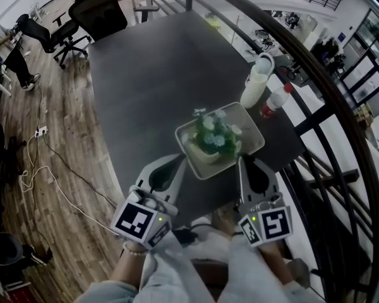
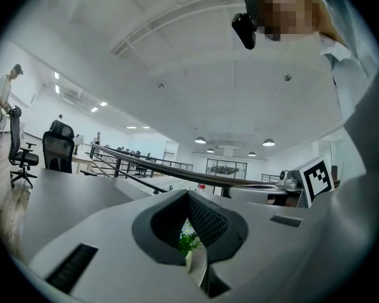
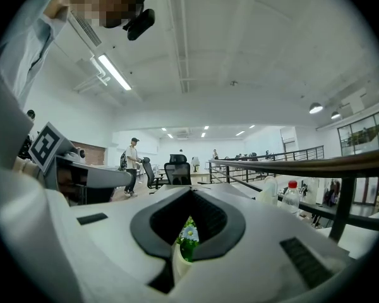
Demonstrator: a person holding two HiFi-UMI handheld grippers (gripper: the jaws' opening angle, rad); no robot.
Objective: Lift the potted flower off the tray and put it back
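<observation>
Potted flower (image 1: 213, 139) stands on tray (image 1: 253, 124), frame centre. Left gripper (image 1: 180, 161) and right gripper (image 1: 242, 163): jaws pressed together, empty, below tray.

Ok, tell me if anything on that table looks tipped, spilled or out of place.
Nothing stands out. The potted flower sits upright in the tray, the jug and the bottle stand upright beyond it, and the table shows no spill.
</observation>
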